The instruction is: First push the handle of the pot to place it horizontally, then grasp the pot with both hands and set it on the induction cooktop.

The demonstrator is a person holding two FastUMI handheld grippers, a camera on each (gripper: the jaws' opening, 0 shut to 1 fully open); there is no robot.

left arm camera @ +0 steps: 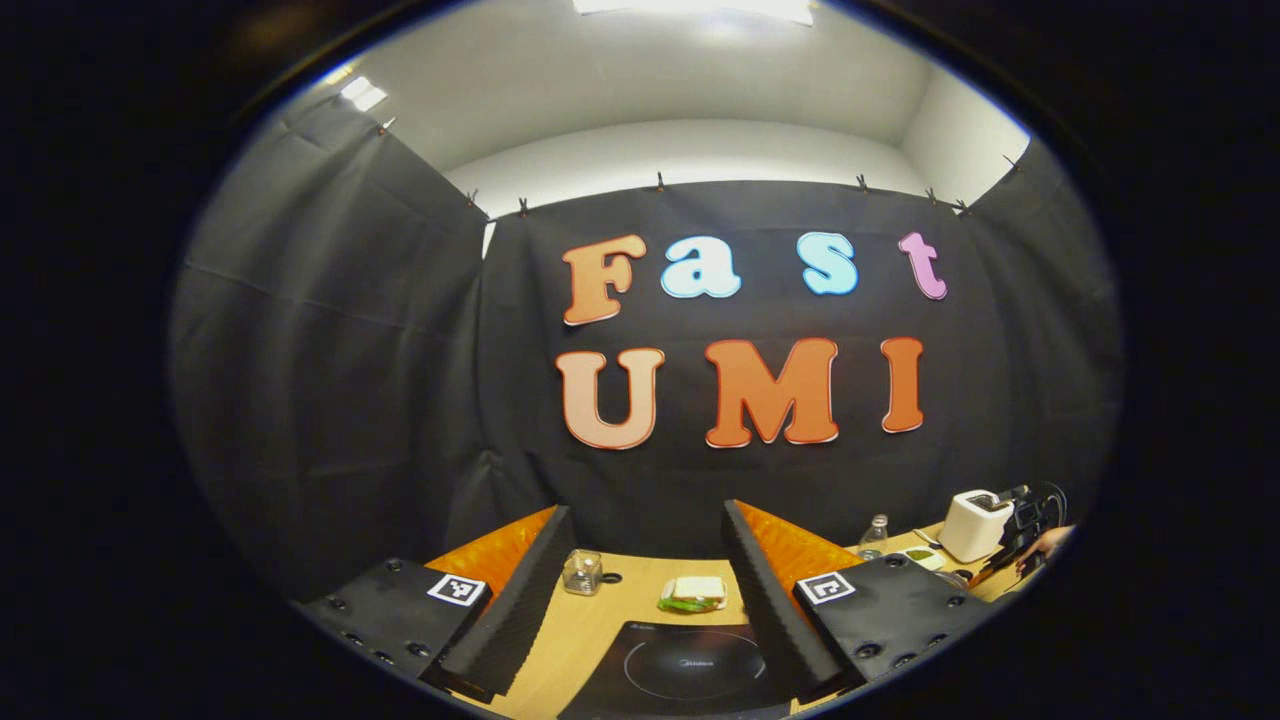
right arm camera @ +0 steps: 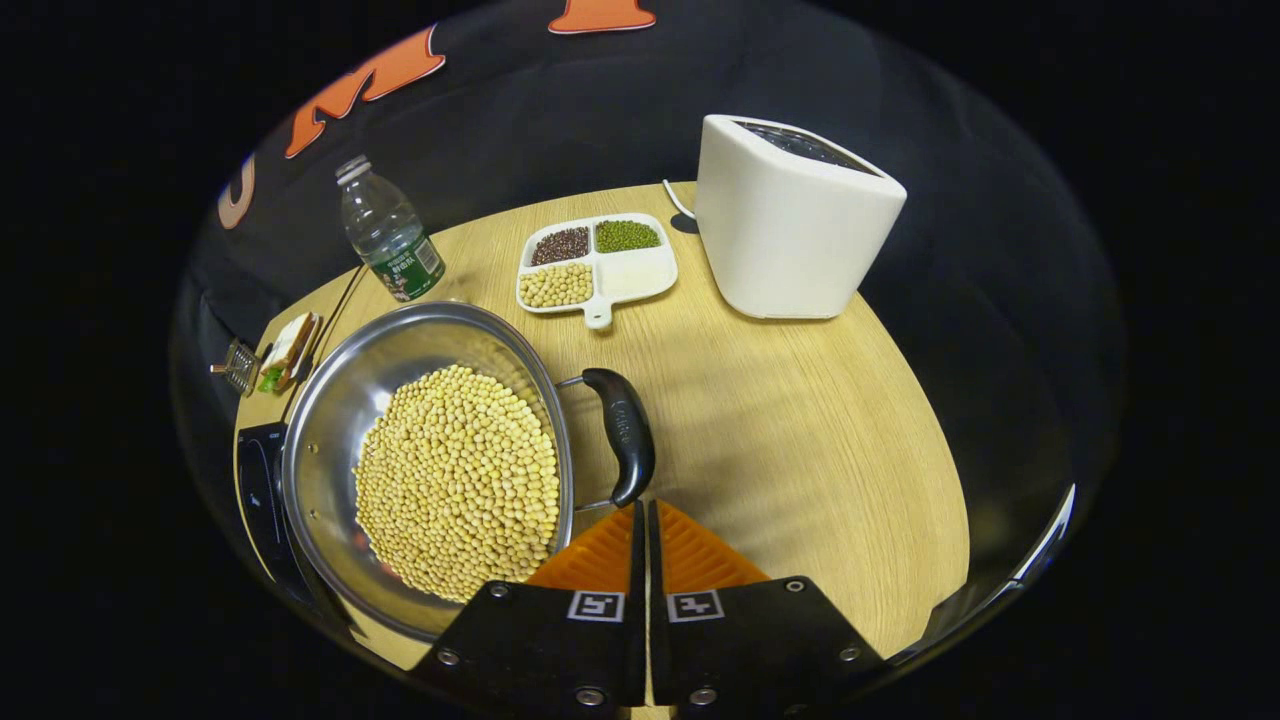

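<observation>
The pot, heaped with soybeans, sits on the bench beside the cooktop. The right hand-held gripper is clenched empty at its handle; a hard shove could spill beans. The left hand-held gripper hangs released.

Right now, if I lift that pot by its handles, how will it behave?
Probably heavy: the pot is well filled with loose soybeans. They would likely shift or spill if it tilts. The polished metal rim may be slippery, so the black handle looks the safer hold.
</observation>
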